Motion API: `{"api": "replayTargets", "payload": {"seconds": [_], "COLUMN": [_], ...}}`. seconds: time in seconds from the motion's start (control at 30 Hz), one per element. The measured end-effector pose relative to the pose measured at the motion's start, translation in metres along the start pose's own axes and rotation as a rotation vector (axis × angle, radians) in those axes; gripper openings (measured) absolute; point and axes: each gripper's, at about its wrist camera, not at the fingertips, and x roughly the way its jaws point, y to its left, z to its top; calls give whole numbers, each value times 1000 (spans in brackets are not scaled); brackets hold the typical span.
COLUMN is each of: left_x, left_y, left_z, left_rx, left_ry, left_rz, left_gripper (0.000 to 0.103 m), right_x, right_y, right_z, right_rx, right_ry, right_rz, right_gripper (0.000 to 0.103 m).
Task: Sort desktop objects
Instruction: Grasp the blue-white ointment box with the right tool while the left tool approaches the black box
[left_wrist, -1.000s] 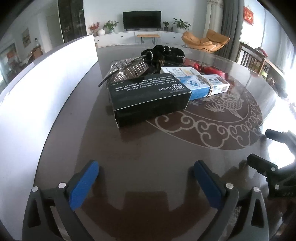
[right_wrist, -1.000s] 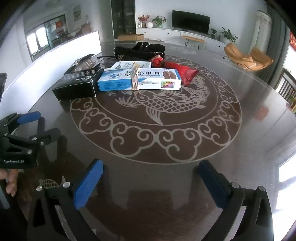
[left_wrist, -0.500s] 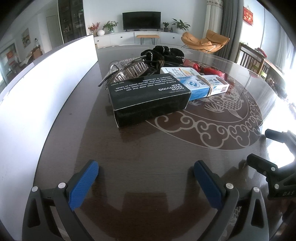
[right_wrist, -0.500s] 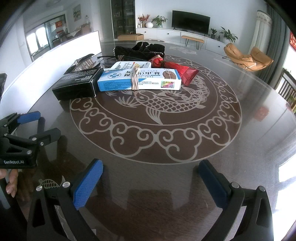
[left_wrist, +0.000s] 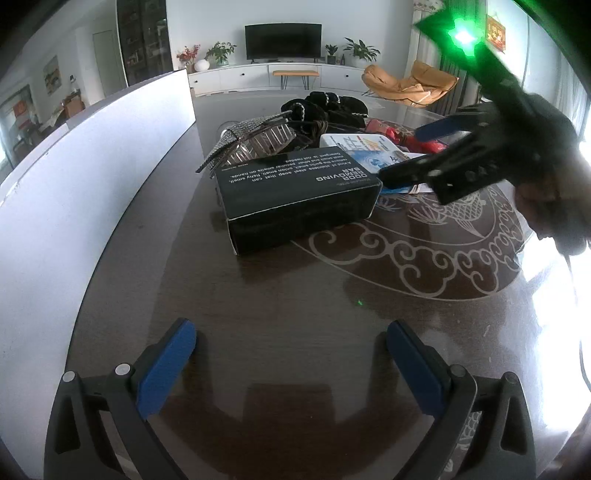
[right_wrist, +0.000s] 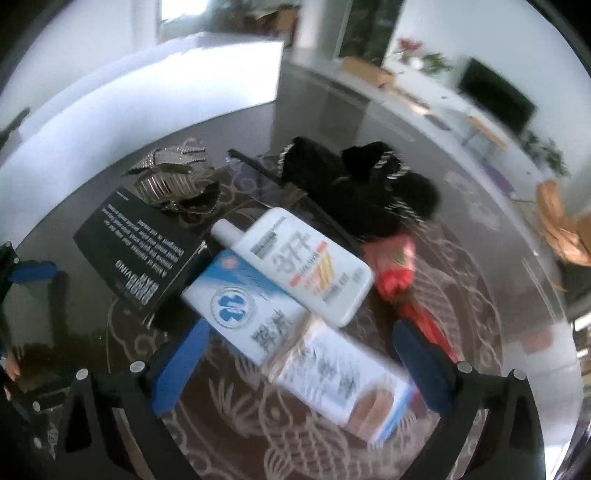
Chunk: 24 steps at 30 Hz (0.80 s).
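Black claw (left_wrist: 291, 354) frames, blue finger pads (left_wrist: 166, 363), silver screws (left_wrist: 122, 369).

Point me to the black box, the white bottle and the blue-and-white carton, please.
black box (left_wrist: 295, 184), left wrist view, on its printed top face.
white bottle (right_wrist: 306, 266), right wrist view, on its label.
blue-and-white carton (right_wrist: 243, 314), right wrist view, on its round blue logo end.

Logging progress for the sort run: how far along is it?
Nothing looks sorted: black box, blue-and-white boxes, white bottle, red packet, hair clip and black bundle sit clustered. Right hand-held gripper is open above the boxes, holding nothing. Left hand-held gripper is open, idle. All left.
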Motion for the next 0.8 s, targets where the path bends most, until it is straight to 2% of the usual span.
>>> {"api": "replayTargets", "payload": {"seconds": [0.07, 0.13, 0.23, 0.3, 0.37, 0.47, 0.6, 0.7, 0.77, 0.8], "left_x": [0, 0, 0, 0, 1, 1, 2, 1, 0, 0], "left_y": [0, 0, -1, -1, -1, -1, -1, -1, -1, -1], "left_z": [0, 0, 0, 0, 0, 0, 1, 0, -1, -1], "left_rx": [0, -1, -1, -3, -4, -5, -5, -5, -4, -5], "left_ry": [0, 0, 0, 0, 0, 0, 0, -1, 0, 1], "left_rz": [0, -1, 1, 2, 2, 1, 2, 3, 4, 4], "left_gripper": [103, 103, 103, 103, 103, 103, 103, 103, 103, 103], "right_x": [15, 17, 10, -2, -12, -26, -45, -55, -56, -53], "right_y": [0, -1, 4, 11, 15, 28, 47, 55, 59, 59], "right_z": [2, -2, -17, -29, -43, -72, -112, -134, -136, -134], "right_rx": [-17, -2, 18, 32, 83, 145, 236, 274, 274, 270], "right_ry": [82, 104, 112, 93, 83, 44, -52, -118, -143, -155], "right_rz": [81, 128, 140, 137, 124, 97, 13, -13, -3, 9], "right_gripper": [100, 98, 86, 59, 44, 44, 44, 47, 55, 65]}}
